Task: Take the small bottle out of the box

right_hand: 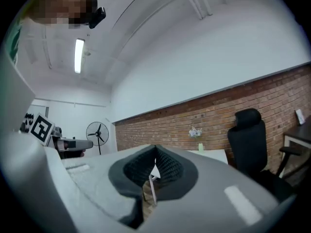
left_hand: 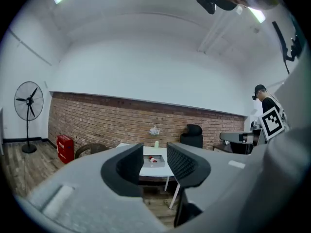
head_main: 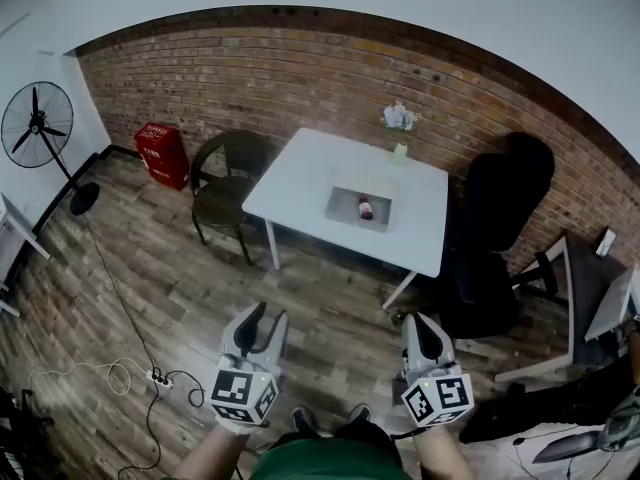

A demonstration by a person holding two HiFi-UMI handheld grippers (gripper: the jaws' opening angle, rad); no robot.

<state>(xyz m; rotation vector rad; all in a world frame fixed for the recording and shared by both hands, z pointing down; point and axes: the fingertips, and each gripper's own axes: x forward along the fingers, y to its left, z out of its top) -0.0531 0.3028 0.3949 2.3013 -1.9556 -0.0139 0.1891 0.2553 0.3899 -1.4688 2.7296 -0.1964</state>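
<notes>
Small bottle (head_main: 365, 209), red with a paler end, sits inside the grey box (head_main: 343, 211), toward its right side in the head view. It is too small there to tell whether it stands or lies. The box rests near the middle of a white table (head_main: 295, 183) that stands against a brick wall (head_main: 300, 78). A vase of pale flowers (head_main: 400, 123) stands at the table's far edge, beyond the box.

Both grippers are held over the wooden floor (head_main: 160, 288), well apart from the table and pointing level toward it. The left gripper (head_main: 268, 320) is released: its two dark jaws stand apart with nothing between them, and in the left gripper view the distant table and box show through the gap. The right gripper (head_main: 422, 320) is clenched, its ridged pads meeting with nothing caught between them.

A brown round-backed chair (head_main: 225, 178) stands at the table's left side and a black office chair (head_main: 500, 223) at its right. A red crate (head_main: 163, 154) sits by the wall, and a standing fan (head_main: 37, 128) is at the far left. A power strip (head_main: 158, 377) with loose cable lies on the floor to the left of the left gripper.
</notes>
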